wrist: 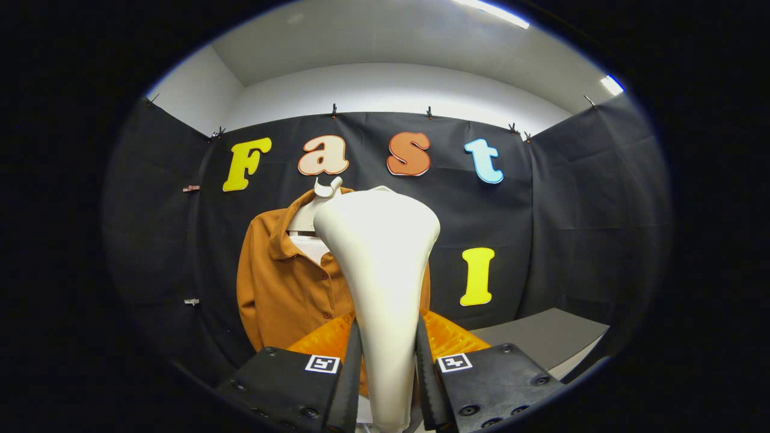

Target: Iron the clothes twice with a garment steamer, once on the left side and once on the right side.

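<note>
A white garment steamer (380, 270) stands upright between my fingers, its wide head rising well above them. My gripper (388, 361) is shut on the steamer's narrow handle, both fingers pressing its sides. Beyond the steamer hangs a brown button-up shirt (283, 282) on a white hanger (313, 210) against the booth's black cloth wall. The steamer head covers the shirt's right half; the left shoulder, collar and button line show. The steamer looks held a little way in front of the shirt; whether it touches the cloth I cannot tell.
A grey tabletop (541, 340) lies to the right, beyond the fingers. The black cloth wall (571, 228) closes the booth behind and on both sides. Small clips (191, 188) are pinned to the wall left of the shirt.
</note>
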{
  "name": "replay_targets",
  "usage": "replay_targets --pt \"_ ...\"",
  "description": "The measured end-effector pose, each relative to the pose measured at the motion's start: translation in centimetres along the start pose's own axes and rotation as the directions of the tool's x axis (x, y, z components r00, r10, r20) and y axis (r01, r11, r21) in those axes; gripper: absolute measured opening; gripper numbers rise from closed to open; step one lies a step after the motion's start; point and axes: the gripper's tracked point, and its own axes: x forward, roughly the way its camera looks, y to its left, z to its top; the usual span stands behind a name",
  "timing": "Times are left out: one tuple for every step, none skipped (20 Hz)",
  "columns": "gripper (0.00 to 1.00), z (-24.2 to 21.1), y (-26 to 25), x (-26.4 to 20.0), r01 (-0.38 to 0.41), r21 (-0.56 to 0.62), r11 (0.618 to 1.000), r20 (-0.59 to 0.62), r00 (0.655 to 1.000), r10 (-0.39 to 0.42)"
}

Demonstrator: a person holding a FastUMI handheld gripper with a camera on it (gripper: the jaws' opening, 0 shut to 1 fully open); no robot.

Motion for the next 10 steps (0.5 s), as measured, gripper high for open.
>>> replay_targets --pt "0.44 -0.03 0.01 0.04 0.001 0.000 1.000 0.000 1.000 -0.001" --pt "0.44 -0.09 -0.06 -0.08 0.002 0.002 1.000 -0.001 1.000 -0.002" --pt "0.44 -0.11 -0.13 -0.08 0.003 0.002 1.000 -0.002 1.000 -0.003" --pt "0.44 -0.11 -0.11 -0.10 0.004 0.001 1.000 -0.003 1.000 -0.003" --pt "0.44 -0.14 -0.16 -0.08 0.005 0.000 1.000 -0.005 1.000 -0.005" --pt "0.44 -0.26 -0.21 -0.13 0.006 -0.001 1.000 -0.007 1.000 -0.006" --pt "0.44 -0.26 -0.27 -0.07 0.007 -0.001 1.000 -0.009 1.000 -0.007" --pt "0.44 -0.22 -0.38 -0.19 0.008 -0.002 1.000 -0.009 1.000 -0.008" --pt "0.44 -0.22 -0.44 -0.14 0.010 -0.002 1.000 -0.010 1.000 -0.010" --pt "0.44 -0.22 -0.58 -0.21 0.011 -0.001 1.000 -0.011 1.000 -0.011"
